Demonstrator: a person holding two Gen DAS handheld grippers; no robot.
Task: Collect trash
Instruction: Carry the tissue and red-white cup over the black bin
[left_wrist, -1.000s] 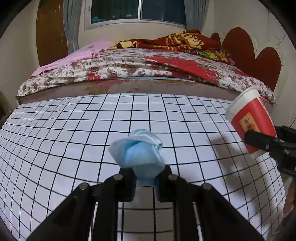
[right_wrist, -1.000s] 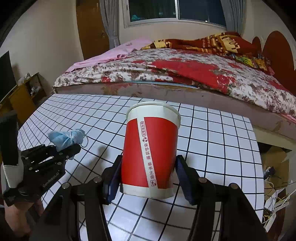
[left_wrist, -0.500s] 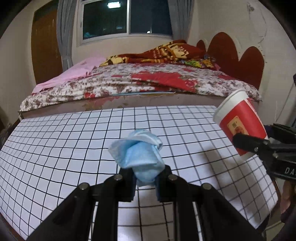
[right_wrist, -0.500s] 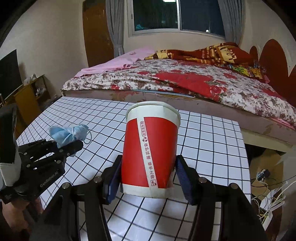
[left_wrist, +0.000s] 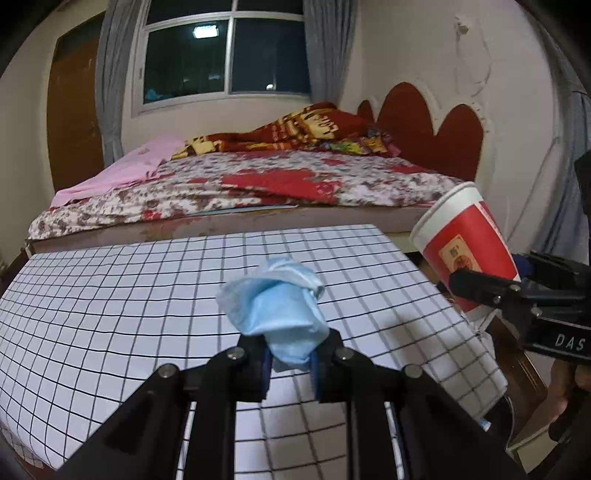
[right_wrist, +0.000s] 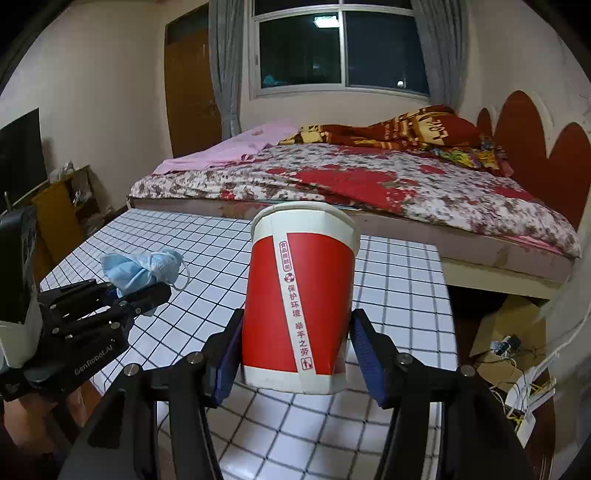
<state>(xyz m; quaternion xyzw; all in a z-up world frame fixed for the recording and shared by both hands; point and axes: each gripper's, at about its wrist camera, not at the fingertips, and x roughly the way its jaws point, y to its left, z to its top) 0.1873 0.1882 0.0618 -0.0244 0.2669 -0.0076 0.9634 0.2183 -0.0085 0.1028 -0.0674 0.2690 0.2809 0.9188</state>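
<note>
Right wrist: right gripper (right_wrist: 293, 354) clamps one red-and-white paper cup (right_wrist: 301, 299), axis upright, rim up. Left gripper (left_wrist: 290, 356) pinches one crumpled blue face mask (left_wrist: 275, 308).

Your left camera looks along gripper, down over checked table (left_wrist: 110, 295) toward bed (left_wrist: 258, 184); right camera likewise, close (both share table, bed, window (right_wrist: 343, 48)).

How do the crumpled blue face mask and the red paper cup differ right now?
The crumpled blue face mask is soft and shapeless; the red paper cup is rigid and tapered. The mask is pinched in the nearly closed left tool; the cup spreads the right tool wide. Both are held above the checked tablecloth.
</note>
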